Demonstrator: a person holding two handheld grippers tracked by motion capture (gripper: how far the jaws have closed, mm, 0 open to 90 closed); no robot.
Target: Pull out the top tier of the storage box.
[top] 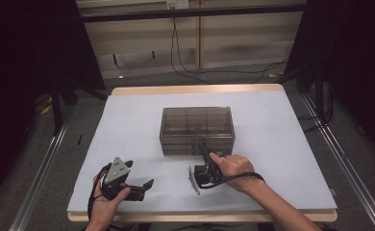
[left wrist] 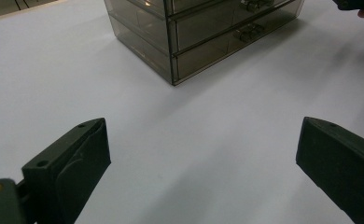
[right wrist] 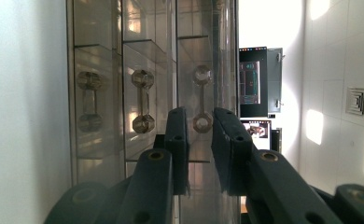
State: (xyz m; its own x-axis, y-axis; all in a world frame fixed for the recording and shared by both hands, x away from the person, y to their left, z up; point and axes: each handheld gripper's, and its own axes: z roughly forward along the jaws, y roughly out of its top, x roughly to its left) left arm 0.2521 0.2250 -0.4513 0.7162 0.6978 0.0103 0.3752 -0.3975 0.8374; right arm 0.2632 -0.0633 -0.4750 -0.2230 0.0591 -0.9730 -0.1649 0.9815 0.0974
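Smoked-plastic drawer box [top: 196,130], three handles; right tongs [right wrist: 199,122] narrowed around top handle [right wrist: 202,98], grip unclear; left tongs [left wrist: 201,158] open.

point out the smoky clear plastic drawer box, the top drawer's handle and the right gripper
smoky clear plastic drawer box [top: 196,118], high view, on its lid
top drawer's clear dumbbell-shaped handle [right wrist: 202,99], right gripper view, on its bar
right gripper [right wrist: 199,140], right gripper view, midway between its black jaw tips

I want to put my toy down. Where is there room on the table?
Wide bare patches lie on the white table left of the drawer box, right of it, and behind it. It is crowded in front of the box, where the right gripper reaches its handles.
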